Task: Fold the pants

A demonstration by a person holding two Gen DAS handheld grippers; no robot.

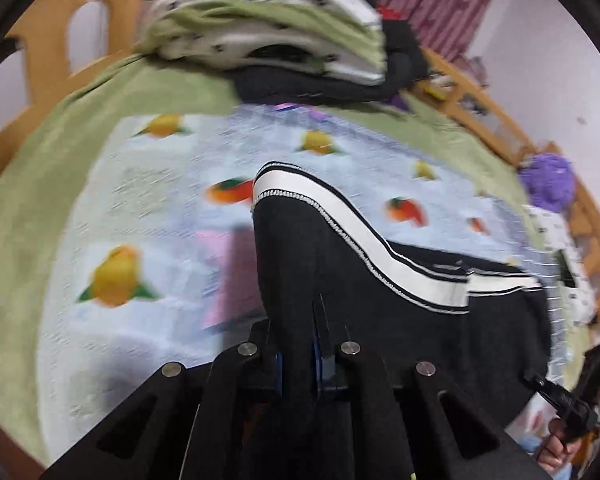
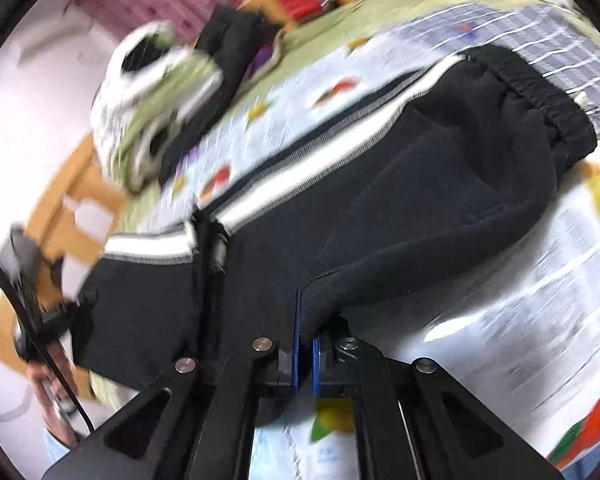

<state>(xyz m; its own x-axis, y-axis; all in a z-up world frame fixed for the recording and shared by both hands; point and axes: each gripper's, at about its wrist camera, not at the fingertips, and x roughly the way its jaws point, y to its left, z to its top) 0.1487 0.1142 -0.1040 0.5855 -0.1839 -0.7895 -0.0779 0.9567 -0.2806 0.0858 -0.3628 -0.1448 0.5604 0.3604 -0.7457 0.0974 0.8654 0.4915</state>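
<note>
Gripping black pants at both ends: left hand-held gripper clamped on fabric, right hand-held gripper likewise. Pants partly lifted over the fruit-print blanket; folded bedding pile at twelve o'clock.

A bed with a wooden frame carries a green sheet. On it lie a fruit-print blanket, black pants at centre, and piled bedding at top.
</note>
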